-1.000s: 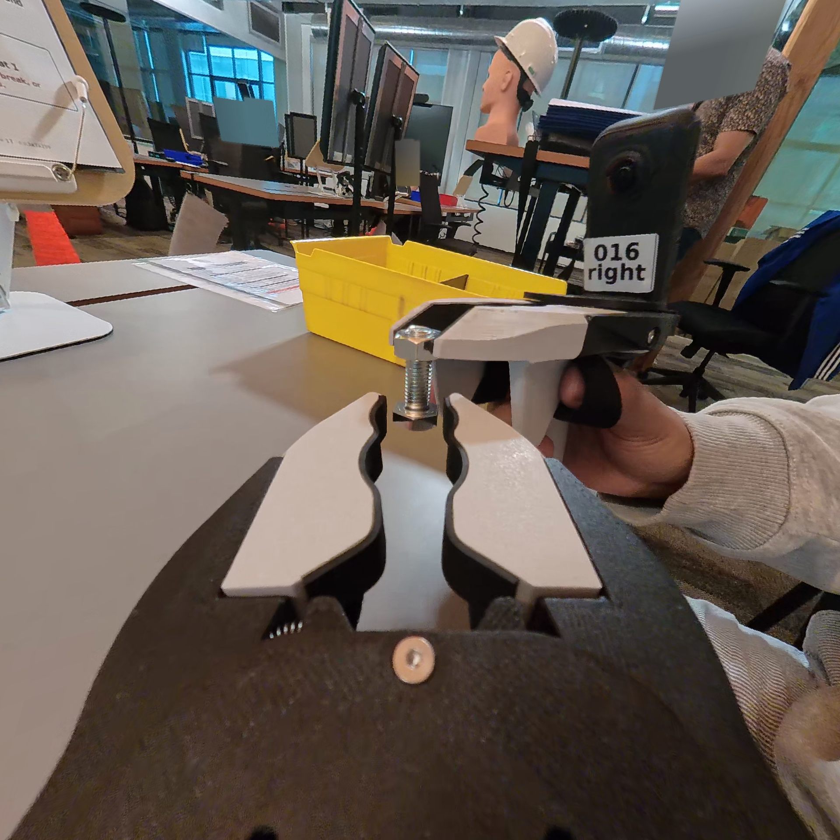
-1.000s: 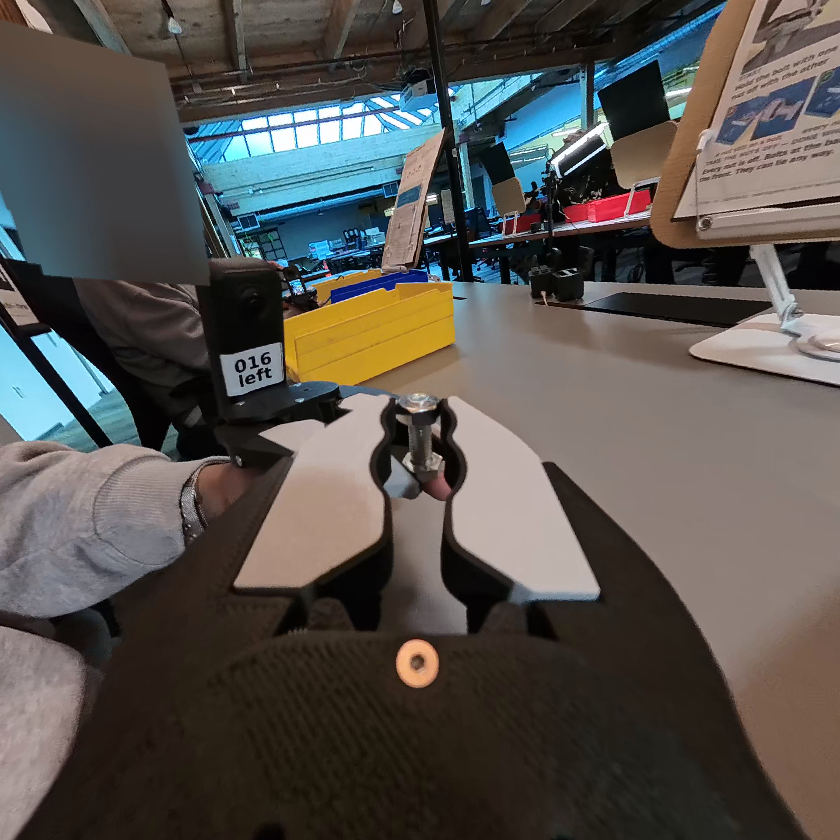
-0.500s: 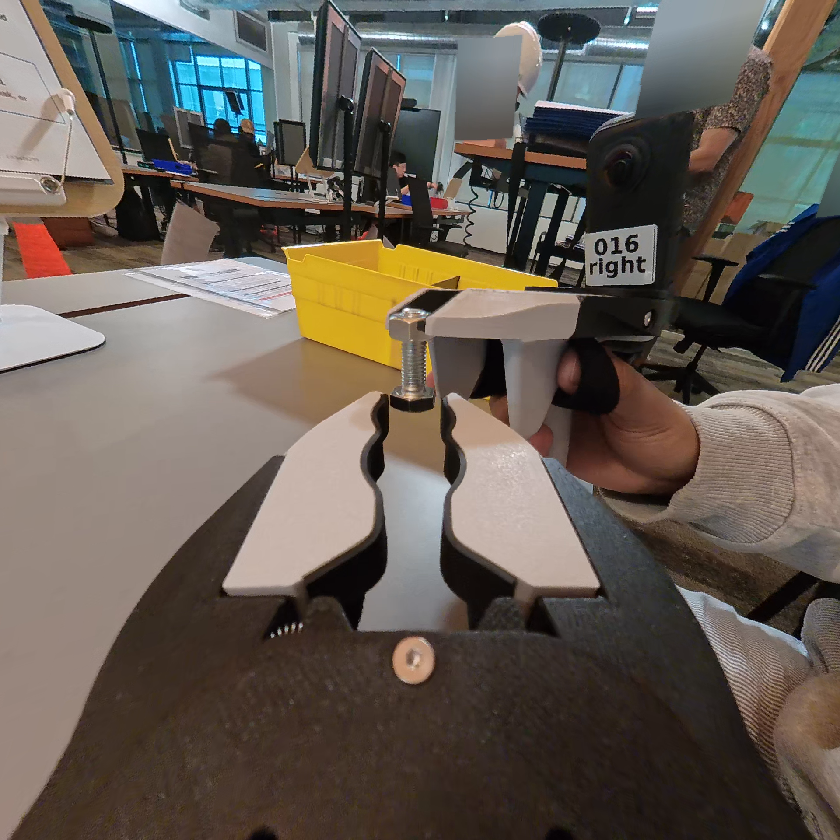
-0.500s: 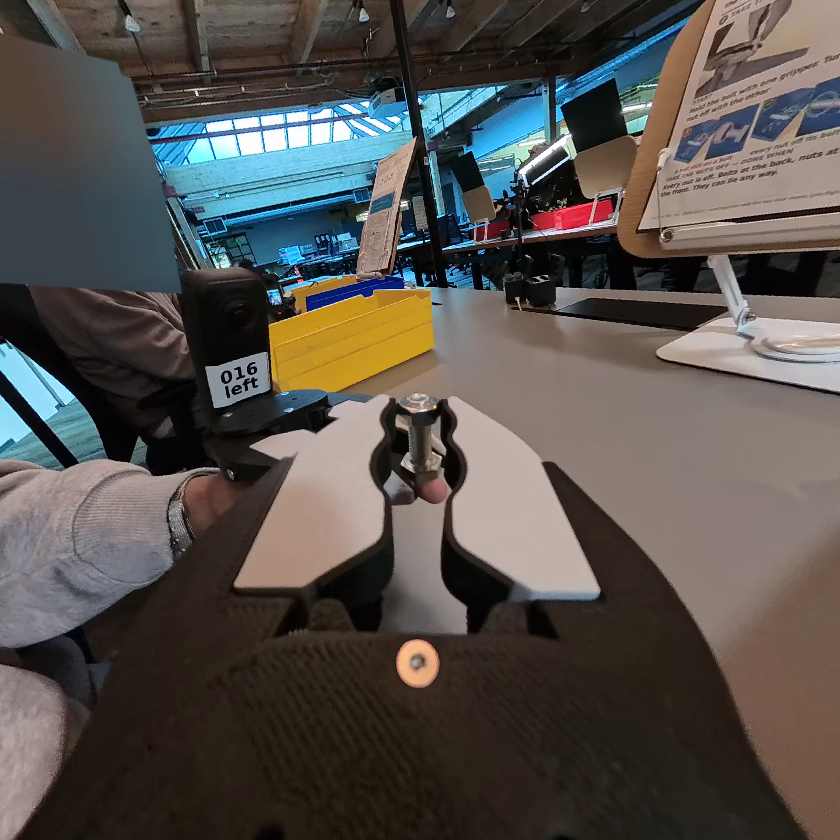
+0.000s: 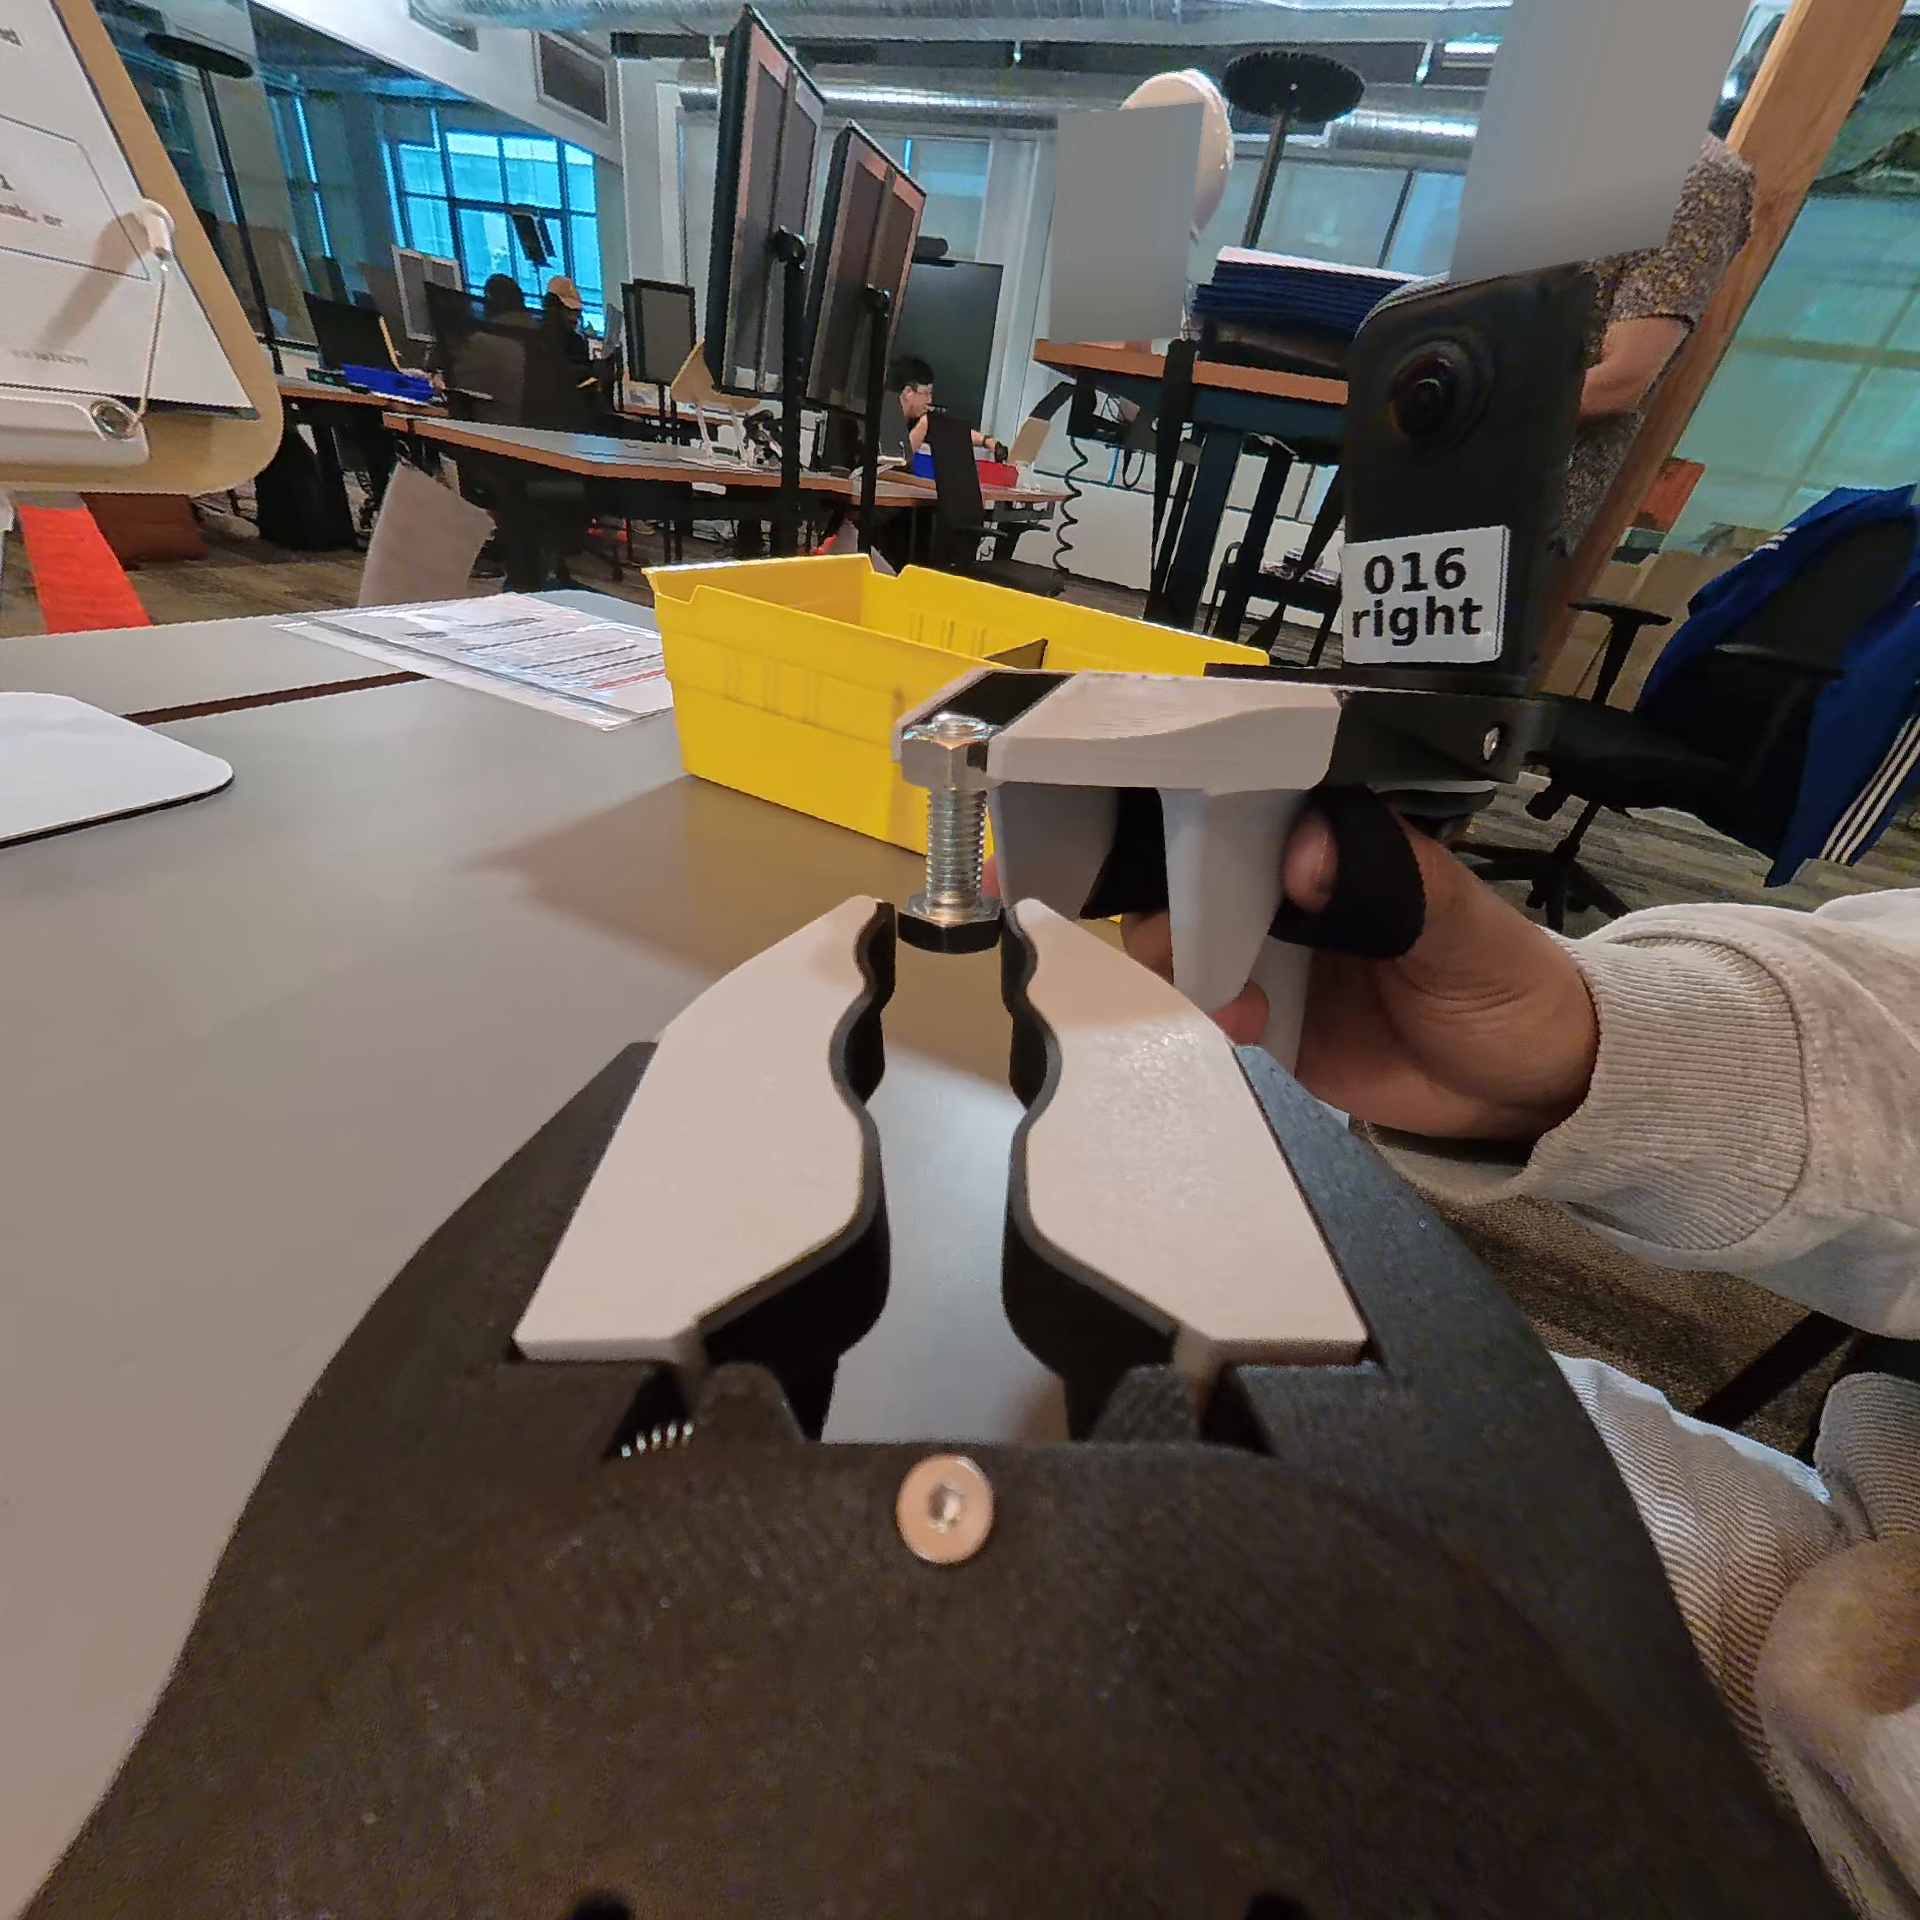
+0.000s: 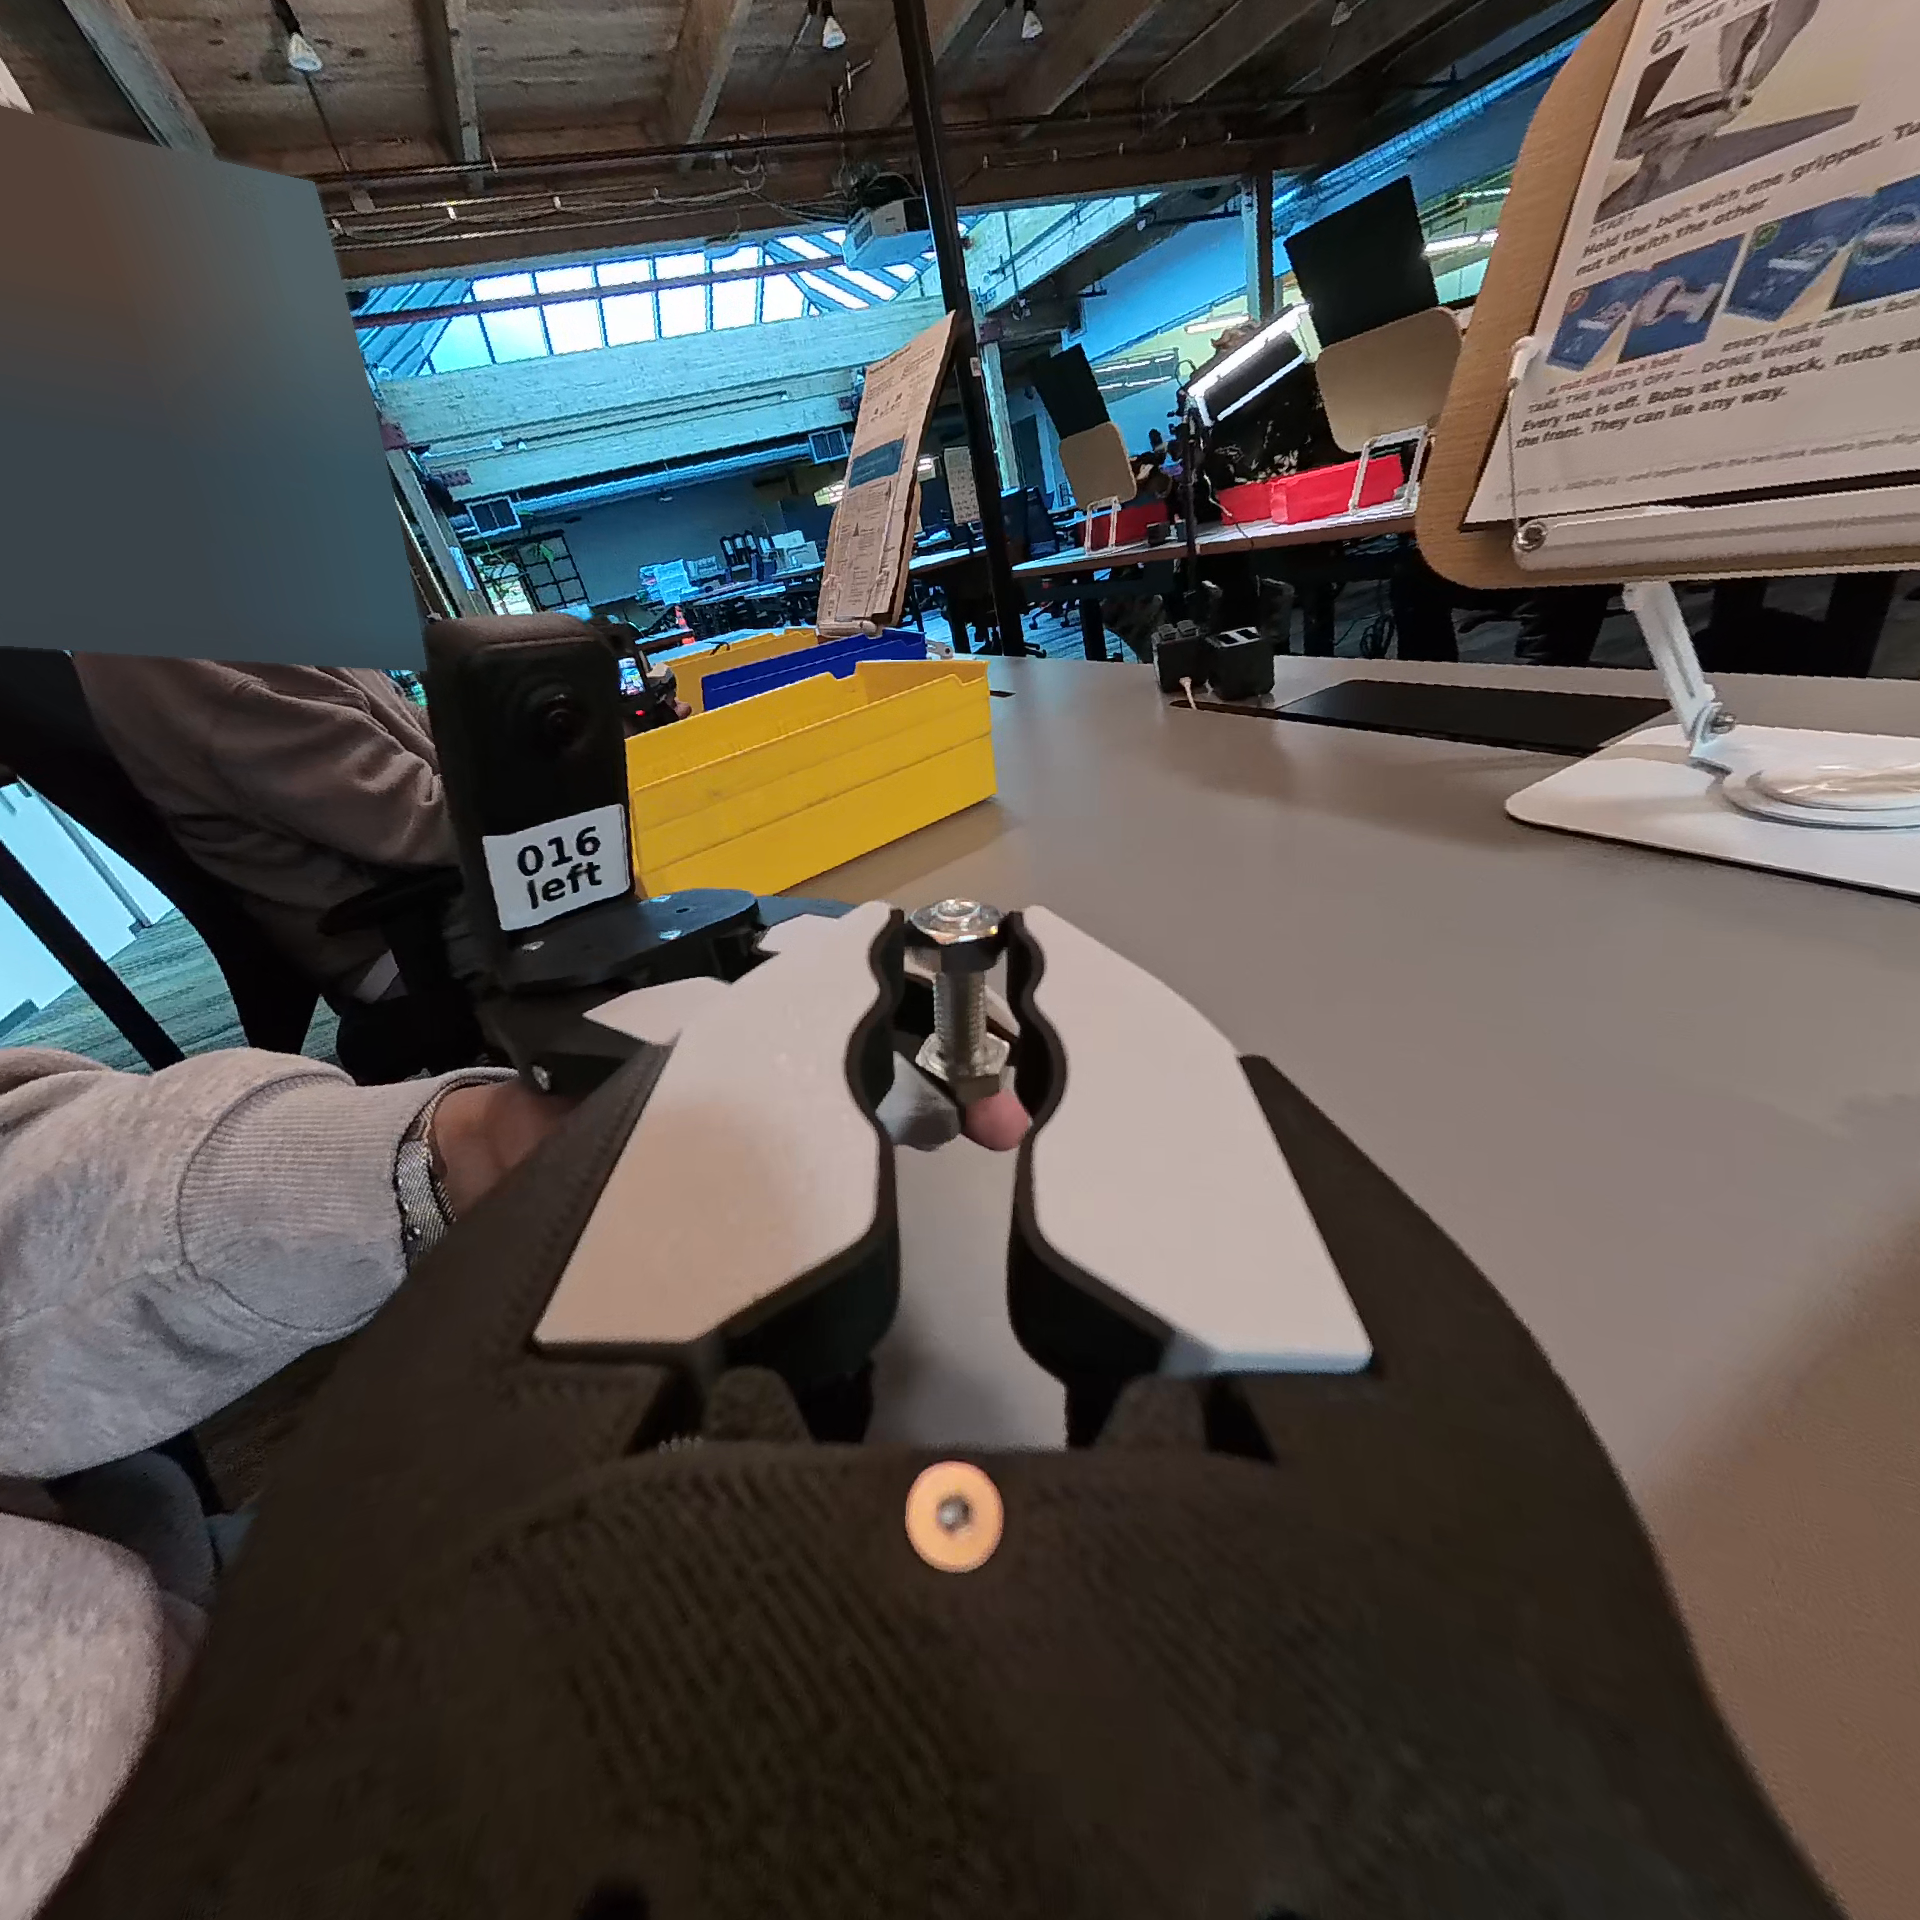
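A silver bolt (image 5: 954, 831) stands upright above the grey table (image 5: 312, 935), with a hex nut (image 5: 945, 928) on its lower end. My left gripper (image 5: 945, 925) is shut on the nut. My right gripper (image 5: 951, 727) comes in from the right, held by a hand (image 5: 1434, 1018), and is shut on the bolt's head. In the right wrist view my right gripper (image 6: 954, 935) clamps the head, and the bolt (image 6: 961, 1003) hangs down to the nut (image 6: 961, 1060).
A yellow bin (image 5: 790, 707) stands on the table just behind the bolt and also shows in the right wrist view (image 6: 810, 769), with a blue bin (image 6: 810, 665) behind it. A white stand base (image 6: 1714, 800) carries an instruction board. A laminated sheet (image 5: 499, 644) lies far left.
Both grippers keep their grips on the nut and the bolt head. Both views have swung slightly, so the background has shifted sideways.
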The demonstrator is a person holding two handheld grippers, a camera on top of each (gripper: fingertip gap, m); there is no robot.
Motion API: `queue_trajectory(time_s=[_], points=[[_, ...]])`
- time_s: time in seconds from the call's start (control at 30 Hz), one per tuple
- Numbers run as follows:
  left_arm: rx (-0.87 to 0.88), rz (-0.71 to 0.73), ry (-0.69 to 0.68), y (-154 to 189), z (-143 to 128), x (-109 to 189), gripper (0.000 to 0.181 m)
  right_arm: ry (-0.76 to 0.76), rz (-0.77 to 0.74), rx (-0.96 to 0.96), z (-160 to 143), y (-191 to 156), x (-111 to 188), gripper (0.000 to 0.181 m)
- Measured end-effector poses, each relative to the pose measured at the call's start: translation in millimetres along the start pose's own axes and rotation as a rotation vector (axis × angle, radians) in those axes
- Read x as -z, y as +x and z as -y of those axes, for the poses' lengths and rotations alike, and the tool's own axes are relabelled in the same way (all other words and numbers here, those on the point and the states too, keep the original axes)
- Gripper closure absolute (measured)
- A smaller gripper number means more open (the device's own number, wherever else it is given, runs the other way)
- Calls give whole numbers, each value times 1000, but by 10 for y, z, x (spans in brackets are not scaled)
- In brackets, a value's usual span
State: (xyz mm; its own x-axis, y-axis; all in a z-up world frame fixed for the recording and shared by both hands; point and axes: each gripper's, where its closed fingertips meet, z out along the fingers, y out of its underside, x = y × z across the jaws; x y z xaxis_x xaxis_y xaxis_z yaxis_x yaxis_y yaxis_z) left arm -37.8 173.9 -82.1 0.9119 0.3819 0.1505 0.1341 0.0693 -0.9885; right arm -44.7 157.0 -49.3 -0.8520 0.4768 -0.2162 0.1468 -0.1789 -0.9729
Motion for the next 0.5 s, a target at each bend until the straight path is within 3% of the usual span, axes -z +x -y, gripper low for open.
queue_trajectory(time_s=[0.5], points=[[10, -3, 17, -7, 16, -4, 163, 49, 39, 9, 70, -30, 19, 156]])
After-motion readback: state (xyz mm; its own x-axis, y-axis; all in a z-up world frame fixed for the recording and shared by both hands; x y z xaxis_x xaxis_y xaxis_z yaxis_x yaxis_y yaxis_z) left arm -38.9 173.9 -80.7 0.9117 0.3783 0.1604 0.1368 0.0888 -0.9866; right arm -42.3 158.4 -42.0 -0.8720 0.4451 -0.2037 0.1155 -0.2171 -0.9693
